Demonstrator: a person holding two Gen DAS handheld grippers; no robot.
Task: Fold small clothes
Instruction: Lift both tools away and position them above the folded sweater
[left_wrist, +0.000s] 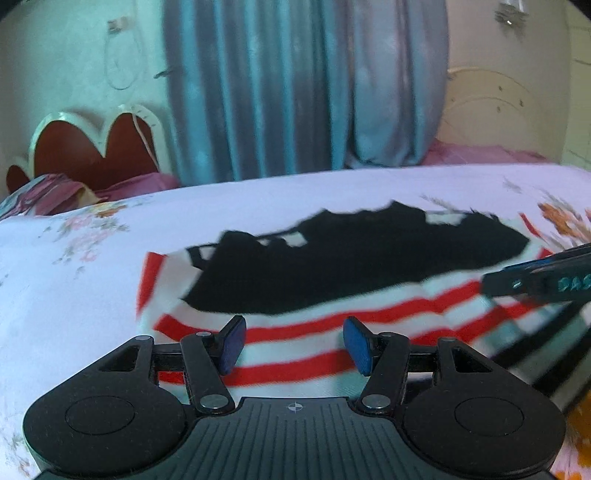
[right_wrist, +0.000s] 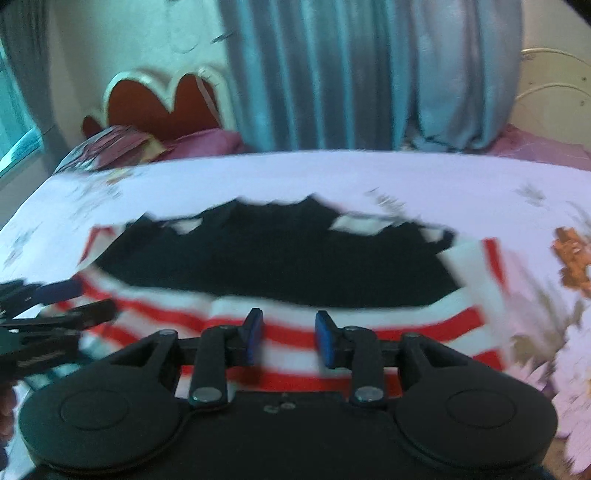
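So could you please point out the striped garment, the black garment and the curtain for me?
striped garment (left_wrist: 295, 332): left wrist view, on a red stripe near its front edge.
black garment (right_wrist: 280, 266): right wrist view, on its middle.
curtain (left_wrist: 258, 92): left wrist view, on its blue folds.

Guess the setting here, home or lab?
Most likely a home bedroom. A bed with a floral sheet fills the view, a scalloped red headboard stands behind it, and blue curtains hang at the back. A striped garment lies on the sheet.
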